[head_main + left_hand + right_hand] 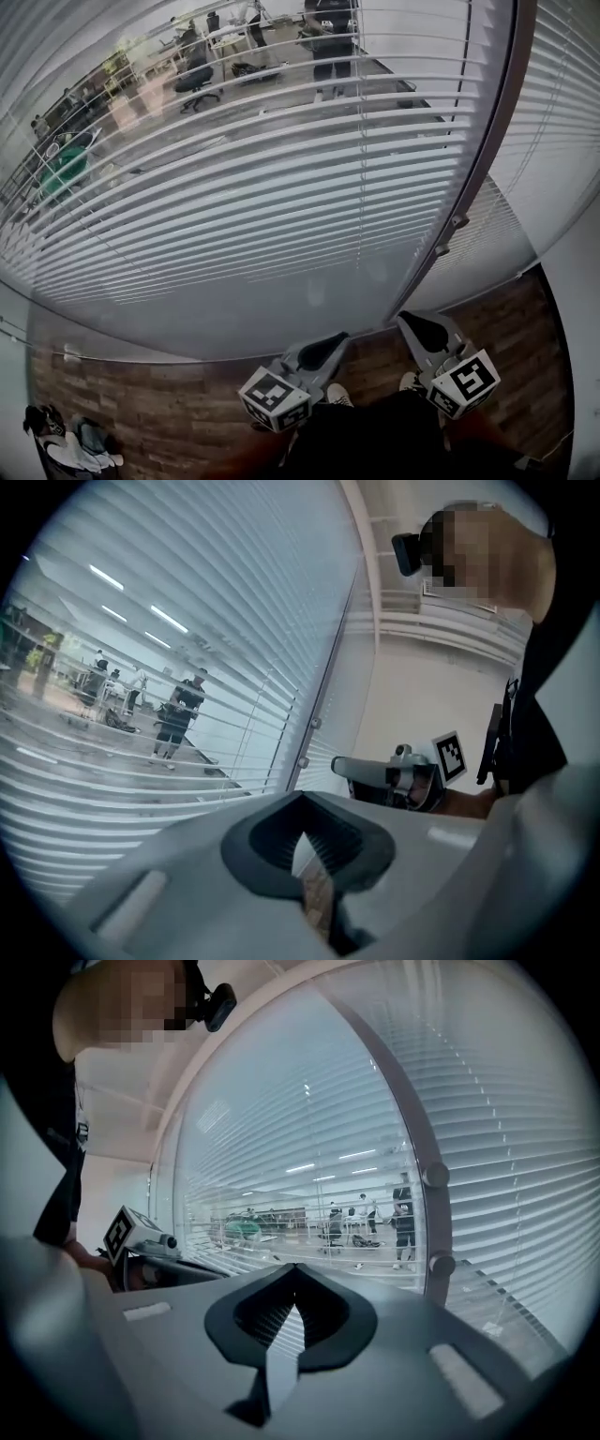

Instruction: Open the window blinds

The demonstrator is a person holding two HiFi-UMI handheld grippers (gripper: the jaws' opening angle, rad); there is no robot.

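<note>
Wood floor (159,403) spans the lower frame; window blinds (281,187) fill everything above, while the left gripper (323,349) and right gripper (422,326) at bottom centre have jaws together, empty

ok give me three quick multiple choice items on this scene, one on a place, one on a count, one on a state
1. In the head view, where is the right gripper?
A. just below the foot of the dark window post
B. raised to the top slats
C. out of view

2. How many round knobs show on that post in the right gripper view?
A. none
B. two
C. five

3. How do the right gripper's jaws stand?
A. together, empty
B. wide apart
C. clamped on a slat

Key: 1 A, its tip lies by the post's base; 2 B, one knob sits above the other; 3 A, the pads meet with nothing between them.
</note>
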